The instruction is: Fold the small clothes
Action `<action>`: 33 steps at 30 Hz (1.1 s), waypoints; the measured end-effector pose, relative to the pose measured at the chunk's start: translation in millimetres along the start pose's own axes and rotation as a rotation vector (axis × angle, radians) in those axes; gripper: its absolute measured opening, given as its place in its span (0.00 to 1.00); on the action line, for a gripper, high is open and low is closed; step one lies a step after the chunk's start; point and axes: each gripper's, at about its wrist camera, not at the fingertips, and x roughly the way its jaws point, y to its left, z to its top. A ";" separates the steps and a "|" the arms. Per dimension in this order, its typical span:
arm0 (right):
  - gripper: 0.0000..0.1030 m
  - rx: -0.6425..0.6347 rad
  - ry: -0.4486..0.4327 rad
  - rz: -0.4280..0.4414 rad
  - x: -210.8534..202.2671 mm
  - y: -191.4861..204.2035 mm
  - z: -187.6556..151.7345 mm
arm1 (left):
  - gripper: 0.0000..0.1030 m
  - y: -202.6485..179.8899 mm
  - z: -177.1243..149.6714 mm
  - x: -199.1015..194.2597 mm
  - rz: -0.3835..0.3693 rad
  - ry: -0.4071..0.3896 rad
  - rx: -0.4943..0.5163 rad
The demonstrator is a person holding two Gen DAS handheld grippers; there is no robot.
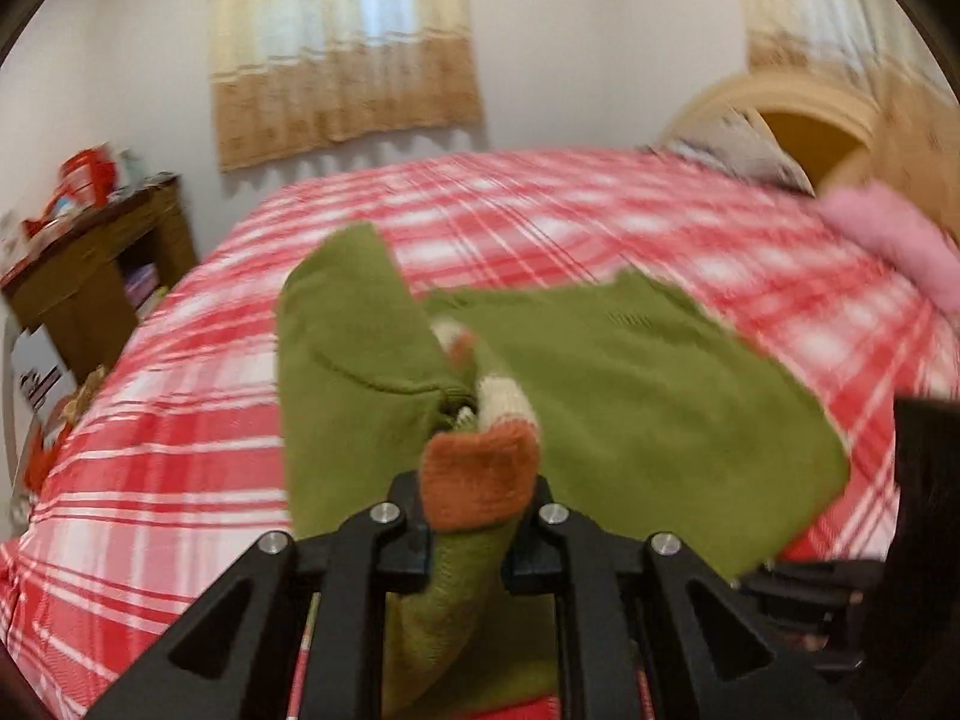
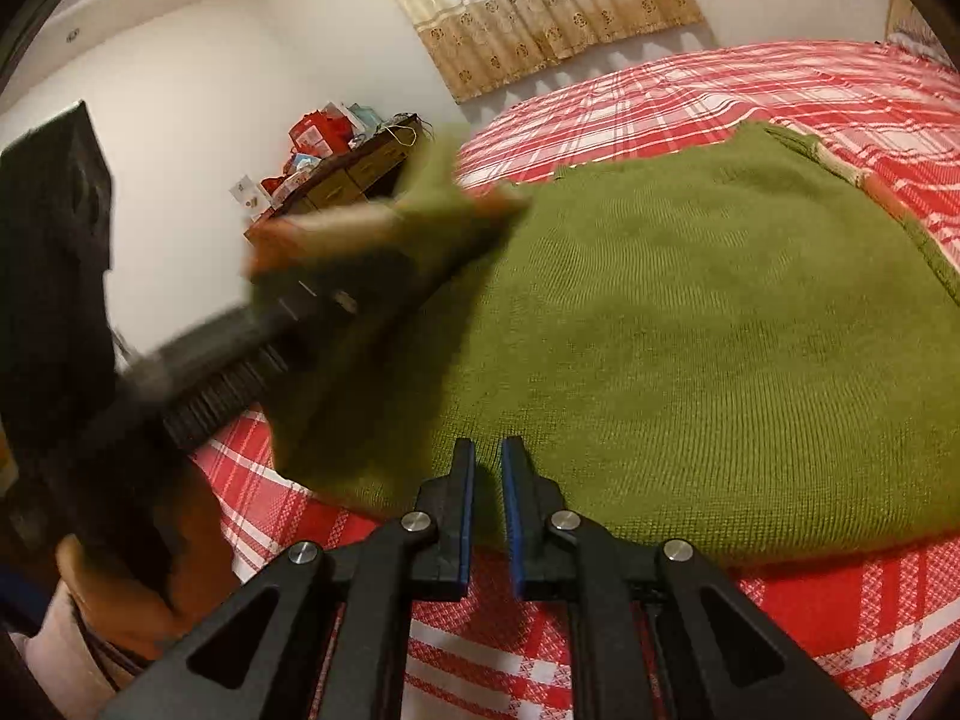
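A small olive-green knit sweater [image 1: 630,384] lies on the red-and-white plaid bed [image 1: 180,420]. My left gripper [image 1: 477,498] is shut on the sweater's sleeve, at its orange and cream cuff [image 1: 480,474], and holds it lifted over the sweater body. In the right wrist view the sweater [image 2: 690,330] fills the middle. The lifted sleeve [image 2: 384,222] and the left gripper show blurred at the left. My right gripper [image 2: 487,456] hovers at the sweater's near hem, its jaws a narrow gap apart with nothing between them.
A pink garment [image 1: 900,240] lies at the bed's right side by the headboard [image 1: 798,114]. A wooden dresser [image 1: 90,276] with red clutter stands left of the bed; it also shows in the right wrist view [image 2: 342,168]. Curtains [image 1: 342,54] hang on the far wall.
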 end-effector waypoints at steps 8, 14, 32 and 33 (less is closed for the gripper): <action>0.09 0.094 0.043 0.081 1.4 -12.4 5.7 | 0.14 -2.0 -17.7 9.3 -0.032 0.036 -0.015; 0.09 0.050 -0.030 0.062 -24.5 -9.6 55.6 | 0.14 6.6 -22.1 8.6 -0.085 0.027 -0.077; 0.56 -0.038 0.143 0.057 115.4 11.0 136.5 | 0.15 13.5 -27.6 4.5 -0.169 0.008 -0.153; 0.46 -0.045 0.146 0.065 116.8 13.3 137.6 | 0.15 14.8 -27.5 4.8 -0.171 0.008 -0.156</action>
